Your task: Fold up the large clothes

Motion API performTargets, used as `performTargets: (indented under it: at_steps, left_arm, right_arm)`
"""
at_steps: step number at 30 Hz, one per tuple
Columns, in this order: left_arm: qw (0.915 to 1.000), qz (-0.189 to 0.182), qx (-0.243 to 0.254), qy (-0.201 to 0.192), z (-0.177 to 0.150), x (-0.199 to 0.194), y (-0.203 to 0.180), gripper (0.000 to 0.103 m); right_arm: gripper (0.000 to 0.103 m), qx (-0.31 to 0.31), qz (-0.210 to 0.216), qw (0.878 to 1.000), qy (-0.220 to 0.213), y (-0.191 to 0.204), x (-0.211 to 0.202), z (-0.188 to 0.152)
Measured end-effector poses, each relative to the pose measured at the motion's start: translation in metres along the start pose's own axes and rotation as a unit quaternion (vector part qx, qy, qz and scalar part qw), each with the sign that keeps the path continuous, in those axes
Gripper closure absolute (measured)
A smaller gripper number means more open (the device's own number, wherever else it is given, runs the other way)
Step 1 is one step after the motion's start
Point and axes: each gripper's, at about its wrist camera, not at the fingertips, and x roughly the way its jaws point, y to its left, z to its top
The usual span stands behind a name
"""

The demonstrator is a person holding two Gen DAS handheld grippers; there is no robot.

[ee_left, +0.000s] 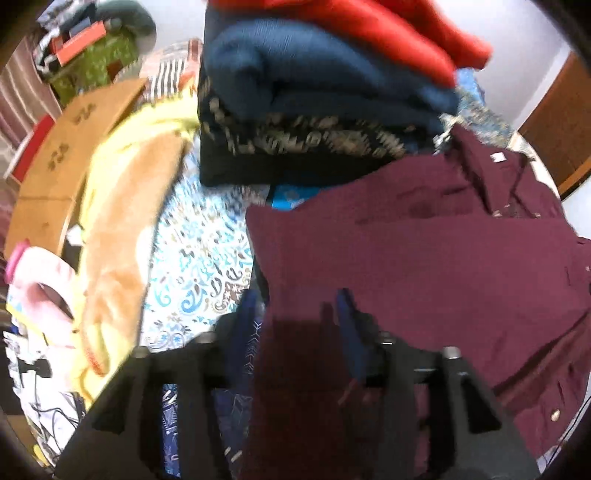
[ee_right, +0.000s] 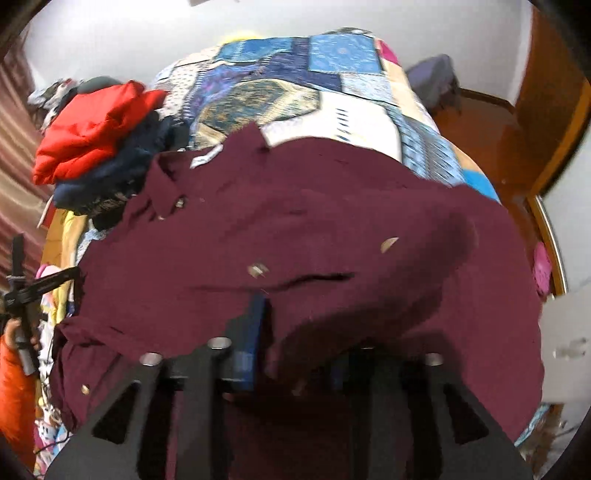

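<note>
— Where is the shirt?

— The maroon shirt (ee_left: 424, 251) (ee_right: 295, 221) lies spread on the bed, over the patchwork quilt (ee_right: 295, 74). Its collar is at the far end, and its near edge reaches both my tools. A few pale buttons show on the cloth.

— What is your left hand doing?

— My left hand-held gripper (ee_left: 297, 317) points down at the shirt's near left part. Its two blue fingers (ee_left: 247, 321) stand apart. A fold of maroon cloth lies in the gap, and I see no pad pressing on it.

— And the right?

— My right hand-held gripper (ee_right: 299, 332) is over the shirt's near edge too. One blue finger shows. The other is mostly under bunched cloth, so I cannot tell whether it grips or stands free.

— What else is near?

— A stack of folded clothes (ee_left: 295, 110) sits at the far side, just beside the collar: a red garment (ee_left: 369, 22) (ee_right: 92, 125) on top, a blue one under it, then a black one with a gold pattern. Left of the shirt a paisley sheet (ee_left: 199, 251) shows, and further left a yellow and tan blanket (ee_left: 122, 221) and a cardboard box (ee_left: 66, 147). Both views are blurred.
</note>
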Motion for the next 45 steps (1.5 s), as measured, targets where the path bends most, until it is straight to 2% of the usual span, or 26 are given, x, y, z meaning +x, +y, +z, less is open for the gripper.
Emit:
performTargets:
  at_steps: [2, 9, 11, 13, 16, 21, 23, 28, 32, 39, 45]
  left_arm:
    - [0.9999, -0.006, 0.007, -0.013, -0.001, -0.016, -0.005, 0.045]
    - [0.9979, -0.043, 0.049, 0.004, -0.022, -0.029, -0.042, 0.042]
    - [0.9963, -0.048, 0.069, 0.018, -0.030, -0.027, -0.059, 0.042]
    - [0.9936, -0.047, 0.098, 0.030, -0.042, -0.025, -0.074, 0.042]
    - [0.9909, -0.035, 0.126, 0.034, -0.054, -0.027, -0.089, 0.042]
    - [0.9904, -0.028, 0.131, 0.036, -0.062, -0.026, -0.091, 0.042]
    - [0.9923, -0.028, 0.117, 0.030, -0.057, -0.030, -0.089, 0.042]
    - [0.9957, -0.035, 0.086, -0.008, -0.032, -0.048, -0.089, 0.042]
    - [0.9948, -0.049, 0.079, -0.041, -0.009, -0.066, -0.102, 0.042]
    - [0.9867, -0.070, 0.117, -0.087, 0.025, -0.087, -0.152, 0.041]
    - [0.9782, -0.097, 0.150, -0.107, 0.042, -0.090, -0.201, 0.038]
  right_arm:
    - [0.051, 0.008, -0.010, 1.000, -0.011, -0.003, -0.008, -0.003]
    - [0.048, 0.065, -0.014, 0.997, -0.033, -0.044, -0.024, -0.014]
    - [0.043, 0.077, -0.011, 0.997, -0.030, -0.053, -0.023, -0.019]
    - [0.038, 0.083, -0.011, 0.996, -0.025, -0.057, -0.021, -0.024]
    - [0.036, 0.083, -0.023, 0.996, -0.025, -0.061, -0.020, -0.032]
    - [0.036, 0.089, -0.034, 0.995, -0.027, -0.070, -0.024, -0.038]
    - [0.036, 0.091, -0.039, 0.995, -0.030, -0.073, -0.027, -0.037]
    - [0.036, 0.100, -0.044, 0.992, -0.069, -0.086, -0.053, -0.033]
    - [0.036, 0.119, -0.051, 0.987, -0.101, -0.104, -0.075, -0.031]
    - [0.036, 0.189, -0.088, 0.968, -0.140, -0.159, -0.107, -0.045]
    - [0.035, 0.266, -0.100, 0.949, -0.134, -0.210, -0.110, -0.074]
